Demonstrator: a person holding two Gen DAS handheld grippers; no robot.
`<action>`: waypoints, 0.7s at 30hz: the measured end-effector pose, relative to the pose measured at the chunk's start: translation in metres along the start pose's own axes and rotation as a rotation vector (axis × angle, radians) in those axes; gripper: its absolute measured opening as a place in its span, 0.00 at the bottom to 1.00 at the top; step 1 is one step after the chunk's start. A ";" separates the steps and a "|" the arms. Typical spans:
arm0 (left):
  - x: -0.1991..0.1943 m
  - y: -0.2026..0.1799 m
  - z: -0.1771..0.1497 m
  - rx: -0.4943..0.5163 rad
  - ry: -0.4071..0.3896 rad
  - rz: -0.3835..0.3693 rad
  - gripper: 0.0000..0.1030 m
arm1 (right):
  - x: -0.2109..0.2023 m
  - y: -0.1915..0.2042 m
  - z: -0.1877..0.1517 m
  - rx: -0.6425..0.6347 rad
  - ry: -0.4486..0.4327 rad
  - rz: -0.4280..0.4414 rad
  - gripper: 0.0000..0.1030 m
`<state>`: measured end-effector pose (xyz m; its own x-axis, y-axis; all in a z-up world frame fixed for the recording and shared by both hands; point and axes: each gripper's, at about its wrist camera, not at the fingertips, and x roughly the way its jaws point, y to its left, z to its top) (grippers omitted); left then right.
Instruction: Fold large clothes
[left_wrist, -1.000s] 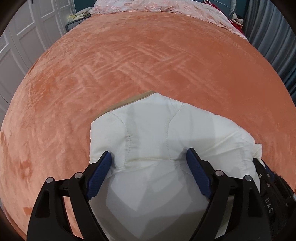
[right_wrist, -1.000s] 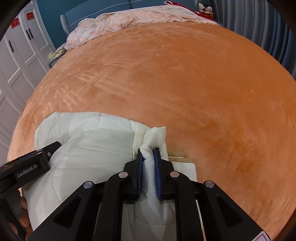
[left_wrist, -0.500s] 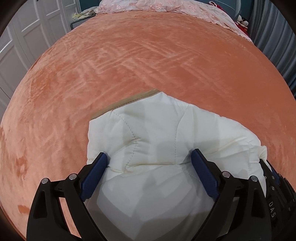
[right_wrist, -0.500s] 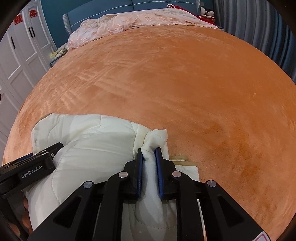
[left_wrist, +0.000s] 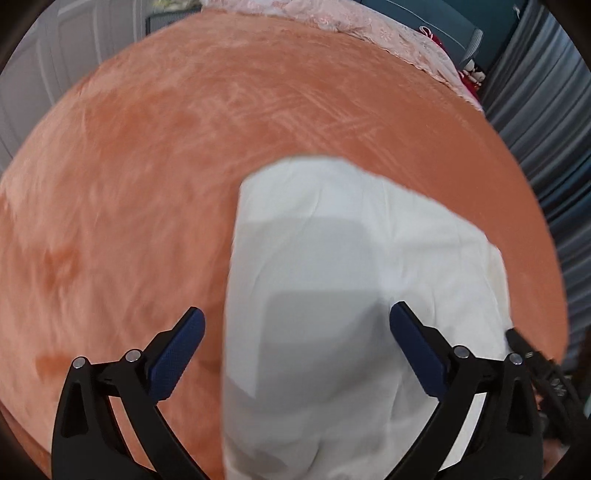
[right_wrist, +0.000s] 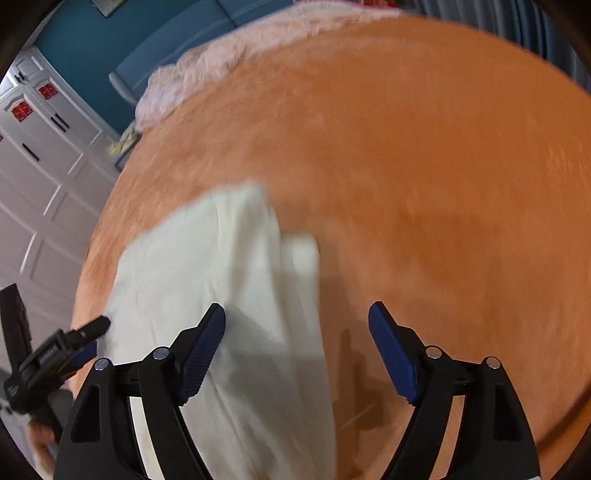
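Right claw (right_wrist: 297, 349) spread wide over cream garment (right_wrist: 207, 280) (blurred), orange bedspread (right_wrist: 424, 166).

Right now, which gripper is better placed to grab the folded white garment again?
Left, probably. The left gripper is open with the white garment between its fingers; the right gripper is open over the garment's edge and the orange blanket.

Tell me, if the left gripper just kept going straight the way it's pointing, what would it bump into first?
Probably the folded cream quilted garment: it fills the gap between the open left gripper and lies on the orange blanket right ahead. The view is blurred, so depth is uncertain.
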<state>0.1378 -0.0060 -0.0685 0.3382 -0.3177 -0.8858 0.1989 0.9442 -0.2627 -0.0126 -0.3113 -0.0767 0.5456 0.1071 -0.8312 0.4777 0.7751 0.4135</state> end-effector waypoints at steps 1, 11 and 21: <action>-0.005 0.007 -0.008 -0.017 0.014 -0.021 0.95 | -0.002 -0.005 -0.007 0.022 0.015 0.031 0.77; 0.017 0.047 -0.058 -0.279 0.154 -0.368 0.96 | 0.028 -0.008 -0.037 0.137 0.124 0.279 0.86; -0.033 -0.013 -0.041 -0.026 -0.009 -0.205 0.68 | -0.016 0.055 -0.022 -0.105 -0.044 0.189 0.29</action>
<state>0.0865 -0.0037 -0.0514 0.3013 -0.5037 -0.8096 0.2400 0.8618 -0.4469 -0.0099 -0.2571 -0.0491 0.6489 0.2311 -0.7250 0.2910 0.8050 0.5170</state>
